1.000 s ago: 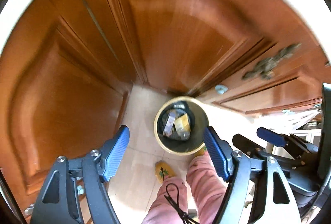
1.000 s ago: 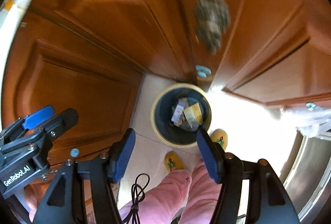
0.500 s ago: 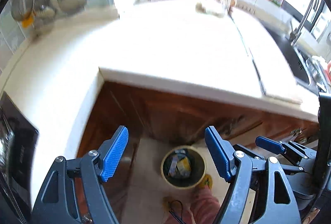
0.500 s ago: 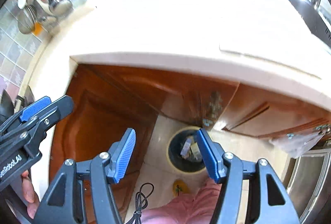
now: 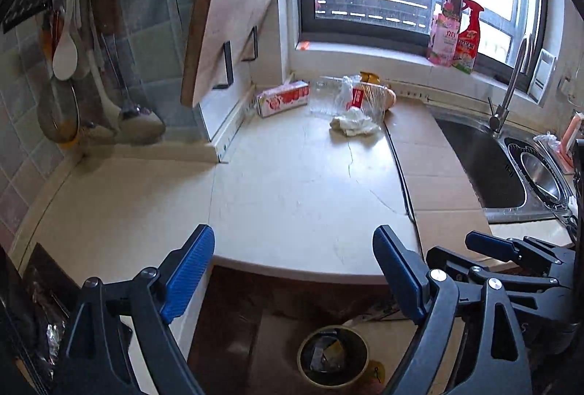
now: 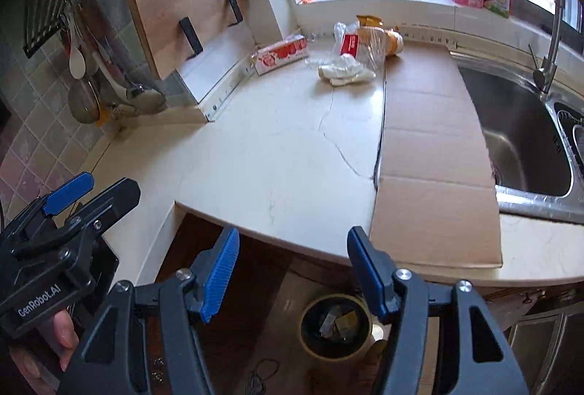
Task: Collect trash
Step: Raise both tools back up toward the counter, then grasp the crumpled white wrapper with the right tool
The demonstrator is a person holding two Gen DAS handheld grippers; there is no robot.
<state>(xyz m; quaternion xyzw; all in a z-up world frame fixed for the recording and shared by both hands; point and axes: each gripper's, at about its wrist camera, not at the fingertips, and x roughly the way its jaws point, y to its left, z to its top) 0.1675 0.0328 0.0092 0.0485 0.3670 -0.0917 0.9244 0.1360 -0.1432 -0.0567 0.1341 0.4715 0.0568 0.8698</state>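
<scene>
A round trash bin [image 5: 333, 356] [image 6: 336, 325] with wrappers inside stands on the floor below the counter edge. At the counter's back lie a crumpled white tissue [image 5: 353, 125] [image 6: 345, 73], a clear plastic bag with a red label [image 5: 352, 97] [image 6: 359, 44], a red-and-white carton [image 5: 281, 98] [image 6: 279, 53] and a tan bottle [image 6: 392, 42]. My left gripper [image 5: 294, 271] is open and empty above the counter's front edge. My right gripper [image 6: 293, 271] is open and empty just right of it, also seen in the left wrist view [image 5: 511, 260].
A flattened cardboard sheet [image 6: 427, 146] covers the counter's right part beside a steel sink [image 6: 518, 132] with a tap [image 5: 507, 92]. A cutting board [image 5: 226, 26] leans at the back left. Utensils [image 5: 69, 81] hang on the tiled wall. Two bottles [image 5: 456, 33] stand on the windowsill.
Both grippers have tilted up from the bin and cabinet doors to face the countertop. The bin has slid to the bottom of both views. Both jaws stay open.
</scene>
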